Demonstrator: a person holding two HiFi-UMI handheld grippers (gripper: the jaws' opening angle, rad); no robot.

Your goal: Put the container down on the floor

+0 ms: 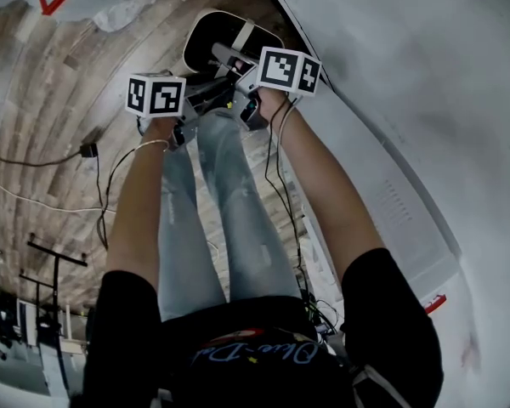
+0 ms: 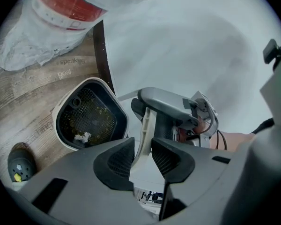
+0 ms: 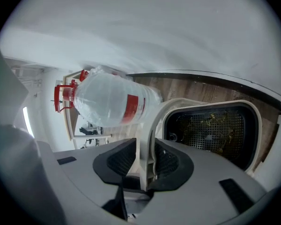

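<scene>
Wood floor point(image 2: 28, 93) lies open beside container point(image 2: 91, 116) clamped in left gripper point(image 2: 143, 146).

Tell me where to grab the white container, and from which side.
Take the arched white handle at its top, coming down from above with jaws across its thin strip. It rises clear over the open container; the body looks too wide.

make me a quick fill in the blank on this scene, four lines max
1. The container has a black ___ bottom.
2. The floor is ___ planking.
3. The clear bottle wears a ___ label.
4. The left gripper and the right gripper each have the container's white ___ between the jaws.

Missing words: mesh; wood; red; handle
</scene>
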